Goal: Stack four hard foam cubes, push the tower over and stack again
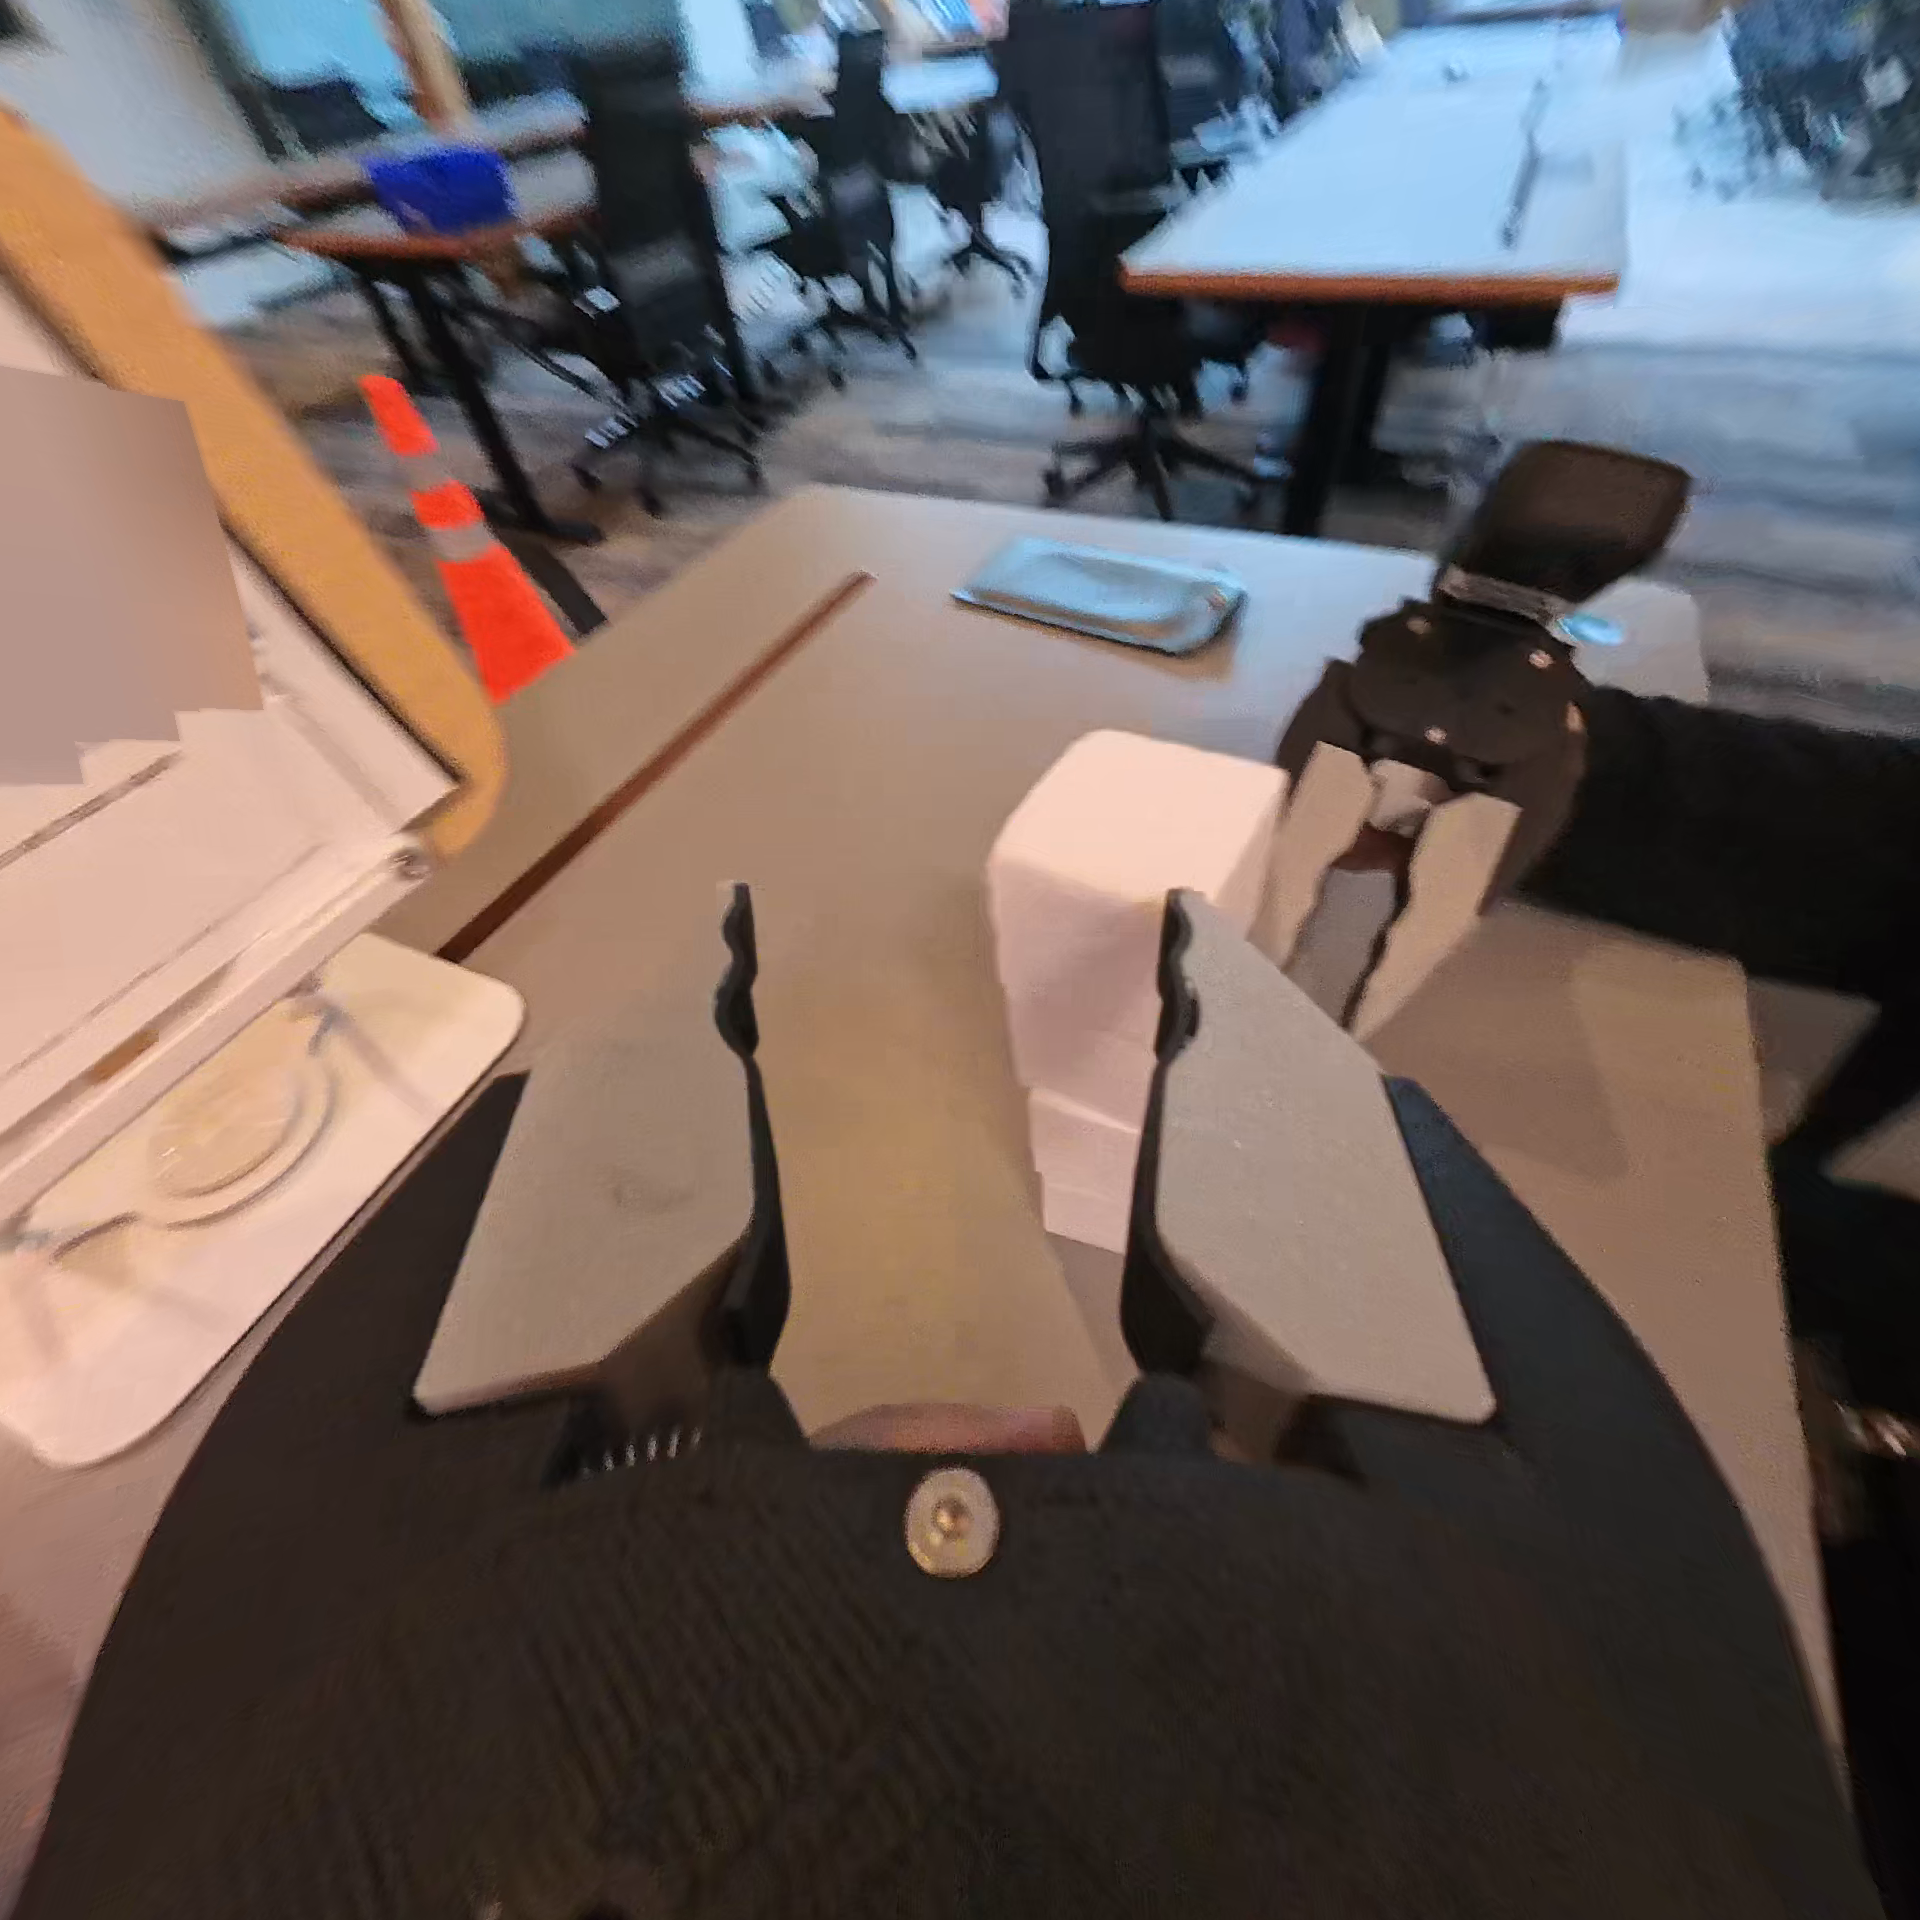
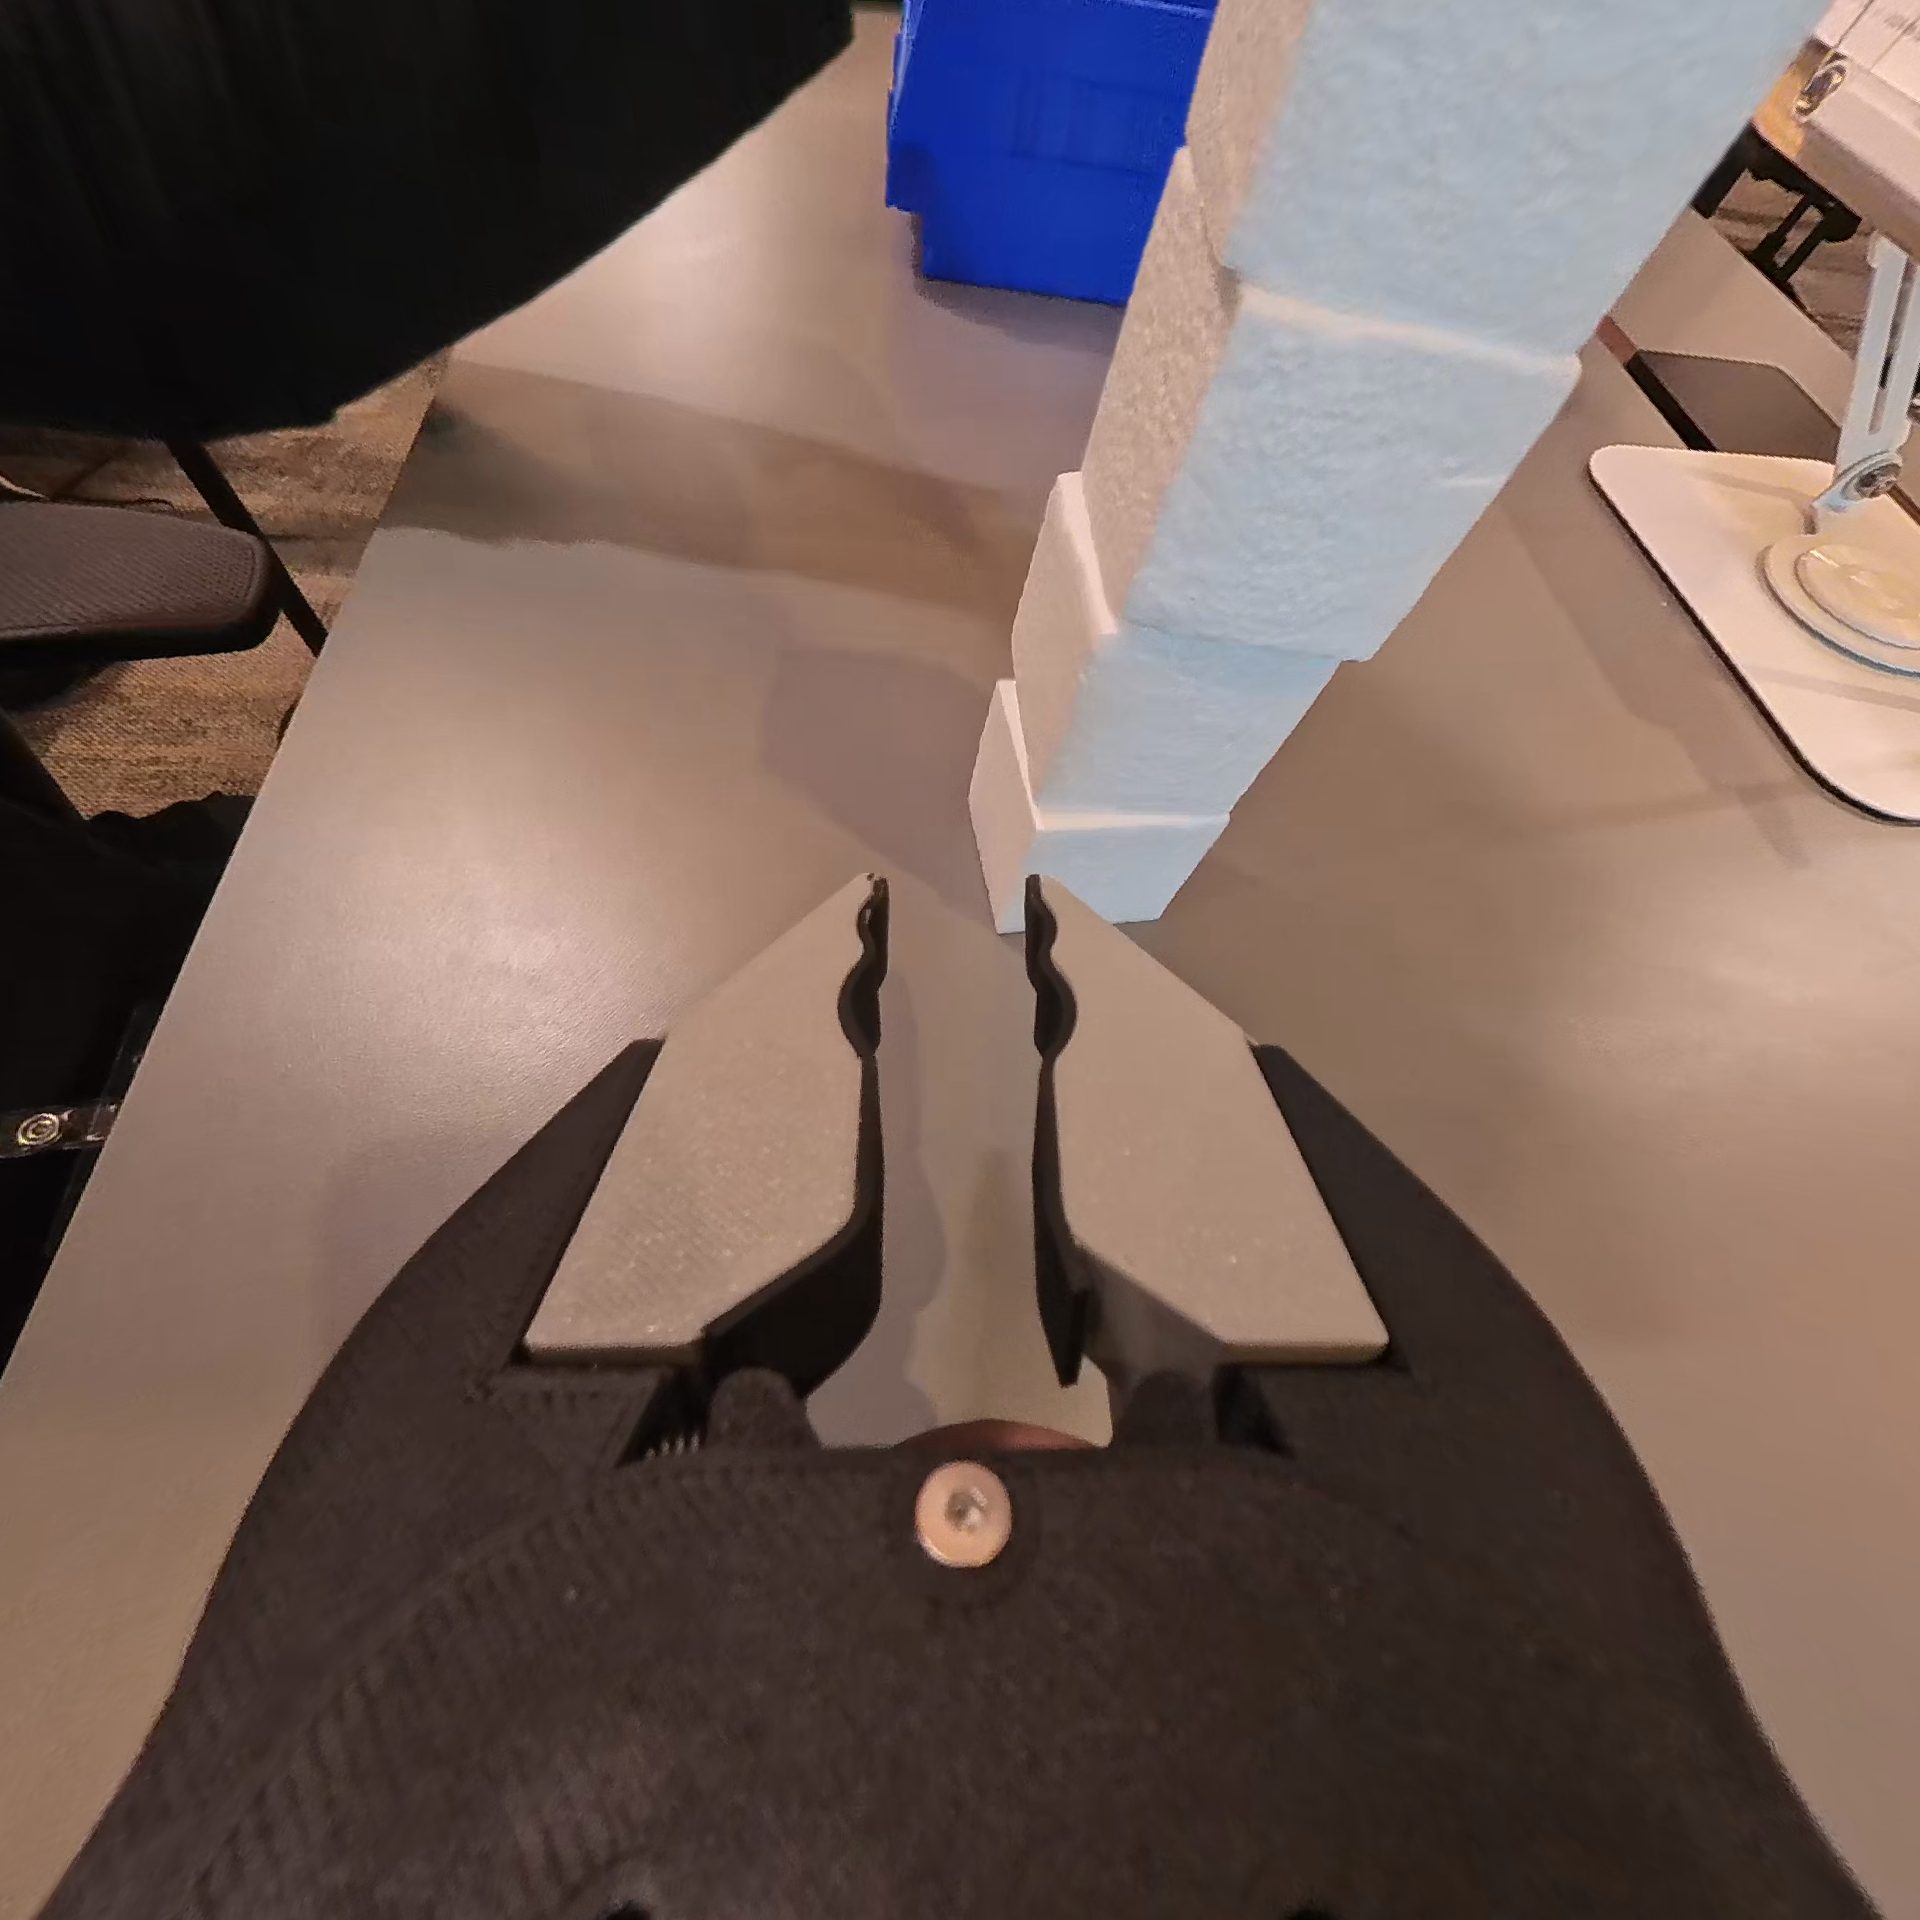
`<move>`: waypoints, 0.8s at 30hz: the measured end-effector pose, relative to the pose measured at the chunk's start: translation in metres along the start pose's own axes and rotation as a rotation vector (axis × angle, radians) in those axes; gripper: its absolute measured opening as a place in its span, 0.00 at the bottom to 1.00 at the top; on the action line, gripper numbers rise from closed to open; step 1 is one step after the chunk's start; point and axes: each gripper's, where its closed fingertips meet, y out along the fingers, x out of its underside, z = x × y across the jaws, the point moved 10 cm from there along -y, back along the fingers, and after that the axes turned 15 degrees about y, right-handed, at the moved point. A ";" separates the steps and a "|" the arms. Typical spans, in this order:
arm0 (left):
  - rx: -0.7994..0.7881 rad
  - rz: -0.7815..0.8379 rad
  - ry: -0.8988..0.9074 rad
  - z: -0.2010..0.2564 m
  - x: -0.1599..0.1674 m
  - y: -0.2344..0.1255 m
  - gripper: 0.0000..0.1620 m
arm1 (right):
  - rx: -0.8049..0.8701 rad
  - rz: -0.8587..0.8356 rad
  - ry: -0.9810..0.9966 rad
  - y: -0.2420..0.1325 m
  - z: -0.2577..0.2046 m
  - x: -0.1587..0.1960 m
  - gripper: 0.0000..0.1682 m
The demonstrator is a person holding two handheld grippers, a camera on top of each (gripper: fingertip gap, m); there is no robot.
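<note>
Looking along my right gripper [image 2: 954, 896], parted and empty, I judge it nearer the 4-cube tower [image 2: 1226, 582] rising upright at 1 o'clock just beyond its fingertips, while my left gripper [image 1: 956, 935] gapes empty too.

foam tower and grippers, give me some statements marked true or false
1. The foam tower stands upright on the table. True.
2. The right gripper clamps the bottom cube. False: it holds nothing, jaws slightly apart beside the base.
3. The left gripper is open and empty. True.
4. A blue bin sits beyond the tower in the right wrist view. True.
5. The cubes are stacked perfectly flush. False: their edges step out, offset from one another.
</note>
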 end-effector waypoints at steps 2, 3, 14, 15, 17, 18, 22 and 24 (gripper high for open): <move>-0.080 0.079 -0.056 -0.004 0.019 -0.016 0.47 | 0.004 0.002 0.000 0.000 0.000 0.000 0.14; -0.084 0.134 -0.088 -0.004 0.027 -0.024 0.47 | 0.003 0.001 0.003 0.001 0.001 0.001 0.14; 0.224 0.099 -0.064 0.036 0.064 -0.007 0.18 | 0.032 -0.013 0.021 0.006 0.008 0.005 0.14; 0.239 0.026 -0.023 0.043 0.069 -0.001 0.15 | 0.036 -0.009 0.021 0.005 0.008 0.005 0.14; 0.262 -0.085 0.046 0.055 0.078 0.011 0.07 | 0.040 -0.002 0.023 0.005 0.009 0.005 0.14; 0.274 -0.123 0.060 0.059 0.083 0.016 0.03 | 0.042 0.001 0.023 0.005 0.009 0.004 0.14; 0.297 -0.168 0.019 0.065 0.090 0.034 0.00 | 0.056 0.011 0.014 0.004 0.009 0.003 0.14; 0.318 -0.156 0.004 0.066 0.091 0.037 0.01 | 0.061 0.023 0.015 0.003 0.009 0.002 0.13</move>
